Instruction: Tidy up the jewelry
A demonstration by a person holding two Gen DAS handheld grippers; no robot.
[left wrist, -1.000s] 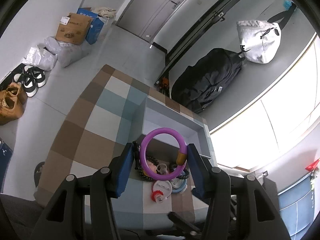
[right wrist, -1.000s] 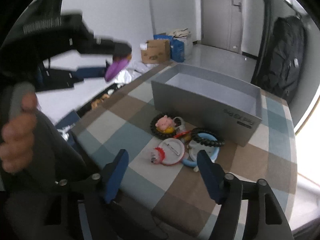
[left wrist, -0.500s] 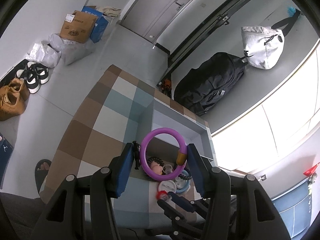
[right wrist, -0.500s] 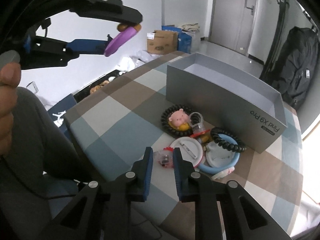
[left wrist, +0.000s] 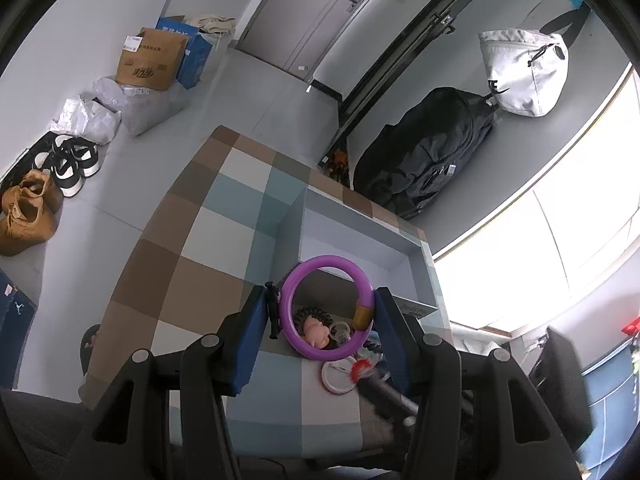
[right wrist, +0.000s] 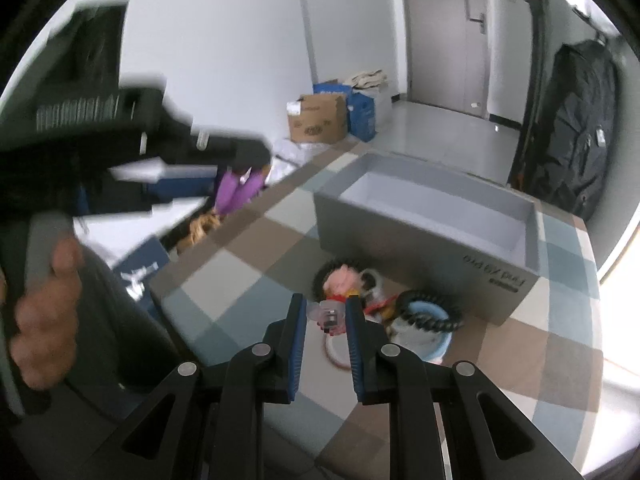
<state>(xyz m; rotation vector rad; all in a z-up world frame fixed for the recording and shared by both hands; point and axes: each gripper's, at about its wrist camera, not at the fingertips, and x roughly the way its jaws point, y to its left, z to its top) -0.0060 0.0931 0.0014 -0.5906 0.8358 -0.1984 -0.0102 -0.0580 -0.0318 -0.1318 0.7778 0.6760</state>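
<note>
My left gripper [left wrist: 322, 296] is shut on a purple bangle [left wrist: 289, 322] with a gold clasp and holds it upright above the checked tablecloth [left wrist: 208, 240]. The right wrist view shows that same gripper [right wrist: 240, 168] blurred at the upper left, the purple bangle [right wrist: 236, 192] in it. My right gripper [right wrist: 326, 308] is shut on a small clear-and-red trinket [right wrist: 330, 316], just above the pile. The pile holds a pink pig charm [right wrist: 342, 276], a black coil bracelet [right wrist: 430, 308], a light blue bangle [right wrist: 434, 346] and a white disc [right wrist: 334, 350]. Behind the pile stands the open grey box [right wrist: 424, 236].
The grey box [left wrist: 360, 240] sits at the table's far right side. On the floor beyond are a black backpack [left wrist: 424, 160], a cardboard box [left wrist: 150, 60], plastic bags and shoes [left wrist: 28, 208]. A hand [right wrist: 44, 300] grips the left tool's handle.
My right gripper has closed from wide open onto the small trinket by the white disc and raised it a little. The left gripper keeps its hold on the purple bangle.
</note>
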